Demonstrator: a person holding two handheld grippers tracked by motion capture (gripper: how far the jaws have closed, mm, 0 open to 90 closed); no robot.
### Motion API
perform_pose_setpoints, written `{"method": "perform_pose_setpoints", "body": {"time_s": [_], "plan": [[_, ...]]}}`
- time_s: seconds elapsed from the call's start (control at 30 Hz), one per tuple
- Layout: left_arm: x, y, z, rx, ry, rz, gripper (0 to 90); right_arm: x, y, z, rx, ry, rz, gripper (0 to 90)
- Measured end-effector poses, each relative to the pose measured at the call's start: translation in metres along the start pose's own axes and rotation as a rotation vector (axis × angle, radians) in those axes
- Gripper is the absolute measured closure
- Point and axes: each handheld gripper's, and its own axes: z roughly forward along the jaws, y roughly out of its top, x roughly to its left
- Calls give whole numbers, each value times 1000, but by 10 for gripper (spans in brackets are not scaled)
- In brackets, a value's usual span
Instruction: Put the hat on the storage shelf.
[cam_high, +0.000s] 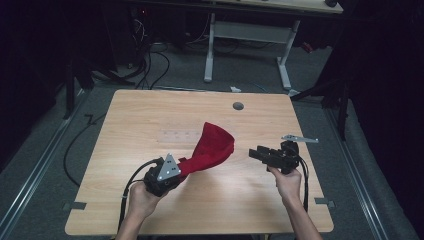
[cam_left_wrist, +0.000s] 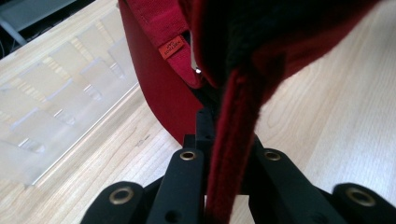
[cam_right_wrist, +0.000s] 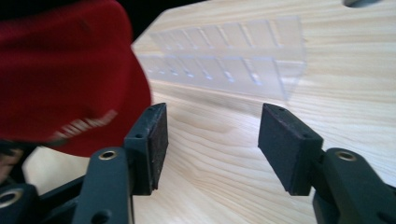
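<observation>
**Red cap held up by L, R free**

L gripper fingers clamp tight on red cap, lifted off surface near centre. R gripper, at cap's 3 o'clock, fingers wide apart, nothing between. Next, prob.: R takes far edge. Clear tray at cap's 10 o'clock looks empty.

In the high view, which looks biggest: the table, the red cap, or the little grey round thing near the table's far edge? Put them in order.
Largest to smallest, as they look in the high view:
1. table
2. red cap
3. little grey round thing
The round thing lies farther from the camera, but the size gaps look too wide for that to matter.
</observation>
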Motion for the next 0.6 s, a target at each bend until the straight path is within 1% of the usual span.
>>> {"method": "perform_pose_setpoints", "body": {"time_s": [0.03,0.13,0.17,0.2,0.23,0.27,0.3,0.33,0.37,0.4,0.43,0.5,0.57,0.6], "plan": [[2,1,0,-5,2,-10,857,-3,-4,2,6,-21,-8,429],[7,5,0,-28,7,-46,857,-11,-16,9,48,-84,-18,440],[7,5,0,-28,7,-46,857,-11,-16,9,48,-84,-18,440],[10,8,-1,-46,6,-73,857,-15,-24,13,66,-132,-45,437],[10,8,-1,-46,6,-73,857,-15,-24,13,66,-132,-45,437],[14,12,-2,-61,5,-98,857,-18,-31,17,92,-185,-76,432],[14,12,-2,-61,5,-98,857,-18,-31,17,92,-185,-76,432],[18,15,-3,-68,1,-132,857,-20,-37,22,110,-231,-104,426],[21,16,-3,-70,4,-137,857,-20,-39,24,125,-263,-121,423],[21,16,-3,-70,4,-137,857,-20,-39,24,125,-263,-121,423],[24,18,-2,-76,19,-137,857,-20,-46,28,133,-316,-160,417],[28,21,-2,-91,23,-166,857,-23,-50,33,141,-338,-171,409],[31,24,-3,-102,24,-183,857,-24,-53,37,147,-373,-182,400],[33,25,-3,-107,27,-193,857,-23,-54,38,149,-382,-186,396]]}}
